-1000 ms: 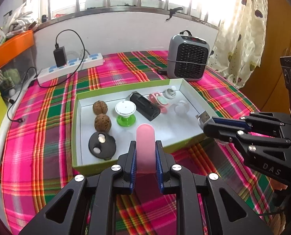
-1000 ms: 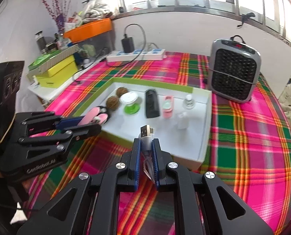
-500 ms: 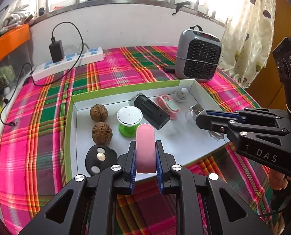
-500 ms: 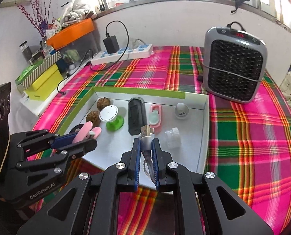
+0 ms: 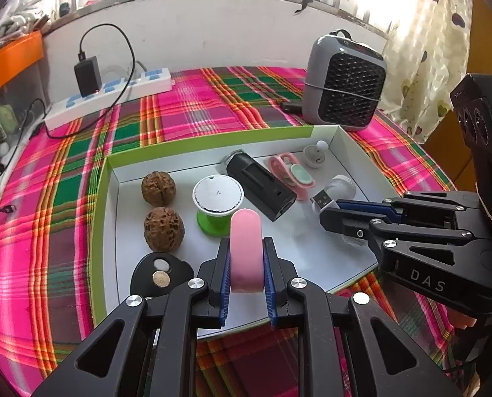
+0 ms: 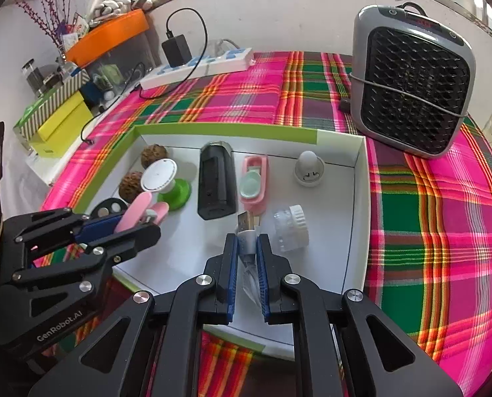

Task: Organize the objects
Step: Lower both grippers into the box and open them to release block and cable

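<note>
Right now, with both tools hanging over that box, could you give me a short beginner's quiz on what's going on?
1. True or false: the left hand-held gripper is empty.
2. Which lies nearest the right hand-held gripper? A) walnut B) clear white-capped bottle C) power strip
3. Fill in: the right hand-held gripper holds a ____ plug.

Key:
1. False: it is shut on a pink clip.
2. B: the clear white-capped bottle lies in the white tray just beside it; the walnut and power strip are farther.
3. USB: the USB plug sticks out between its fingers.
</note>
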`<state>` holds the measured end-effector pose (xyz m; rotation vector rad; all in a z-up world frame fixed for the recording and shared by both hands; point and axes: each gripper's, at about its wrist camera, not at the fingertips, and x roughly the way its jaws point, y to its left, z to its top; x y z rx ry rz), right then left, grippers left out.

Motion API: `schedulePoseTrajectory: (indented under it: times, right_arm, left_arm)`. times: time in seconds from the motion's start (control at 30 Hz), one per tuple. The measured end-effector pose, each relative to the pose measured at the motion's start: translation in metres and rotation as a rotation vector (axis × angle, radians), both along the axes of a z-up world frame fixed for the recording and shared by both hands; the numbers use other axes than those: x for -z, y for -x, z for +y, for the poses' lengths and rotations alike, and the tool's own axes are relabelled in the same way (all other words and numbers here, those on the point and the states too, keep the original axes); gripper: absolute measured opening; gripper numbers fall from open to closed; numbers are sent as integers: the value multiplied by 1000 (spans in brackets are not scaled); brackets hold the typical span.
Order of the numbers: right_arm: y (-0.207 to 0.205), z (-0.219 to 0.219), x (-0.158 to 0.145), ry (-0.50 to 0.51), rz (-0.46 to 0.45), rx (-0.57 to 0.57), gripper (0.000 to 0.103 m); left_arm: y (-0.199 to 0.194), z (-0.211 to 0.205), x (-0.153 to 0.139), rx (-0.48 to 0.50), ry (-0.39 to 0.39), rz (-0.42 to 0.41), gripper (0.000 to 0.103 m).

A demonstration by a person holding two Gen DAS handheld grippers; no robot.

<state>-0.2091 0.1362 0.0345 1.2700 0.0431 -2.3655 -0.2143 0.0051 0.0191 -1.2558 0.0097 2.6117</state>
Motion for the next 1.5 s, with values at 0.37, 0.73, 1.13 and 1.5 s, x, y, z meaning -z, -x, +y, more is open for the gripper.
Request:
schedulePoseTrajectory:
  times: [0.37, 0.73, 1.13, 1.5]
  right_arm:
    - [-1, -7, 3, -58, 32, -2, 12]
    - [-1, -9, 3, -64, 36, -1, 13]
    - [1, -10, 4, -58, 34, 7, 13]
    - [-4, -10, -1, -51, 54, 20, 20]
  left_arm:
    - [5, 3, 5, 2, -1, -16, 16]
    - [7, 2, 7, -2, -10, -26, 16]
    - [7, 2, 8, -11, -3, -33, 18]
    - [2, 0, 1, -18, -10, -21, 26]
